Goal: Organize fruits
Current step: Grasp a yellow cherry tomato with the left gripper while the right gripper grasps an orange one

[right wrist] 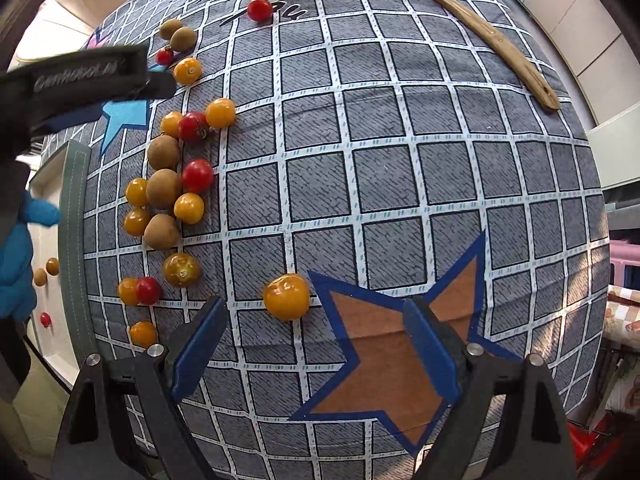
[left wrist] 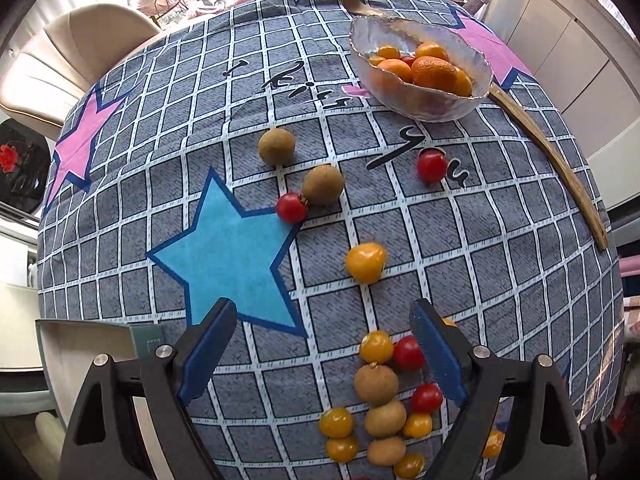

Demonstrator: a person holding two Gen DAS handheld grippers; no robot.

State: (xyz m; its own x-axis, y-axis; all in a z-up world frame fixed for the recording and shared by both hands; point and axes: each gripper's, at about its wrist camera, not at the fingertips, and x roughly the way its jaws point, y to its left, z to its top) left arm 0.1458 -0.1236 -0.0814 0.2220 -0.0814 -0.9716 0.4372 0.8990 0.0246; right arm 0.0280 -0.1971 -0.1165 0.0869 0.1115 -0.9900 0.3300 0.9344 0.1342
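Worktop (left wrist: pixel 500 280): bowl (left wrist: pixel 420 96) at far right, holding several fruits. Long stick (left wrist: pixel 560 168) just right of bowl, running toward near edge. Two longans (left wrist: pixel 276 146) and one tomato (left wrist: pixel 291 208) mid-worktop, left of bowl; lone tomato (left wrist: pixel 431 166) before bowl. Single round fruit (left wrist: pixel 366 262) nearer. Fruit cluster (left wrist: pixel 380 400) at near edge. Chair (left wrist: pixel 80 52) behind worktop, far left.

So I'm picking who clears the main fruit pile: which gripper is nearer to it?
Left. The left gripper hangs right above the fruit pile; the right gripper sits off to its side.
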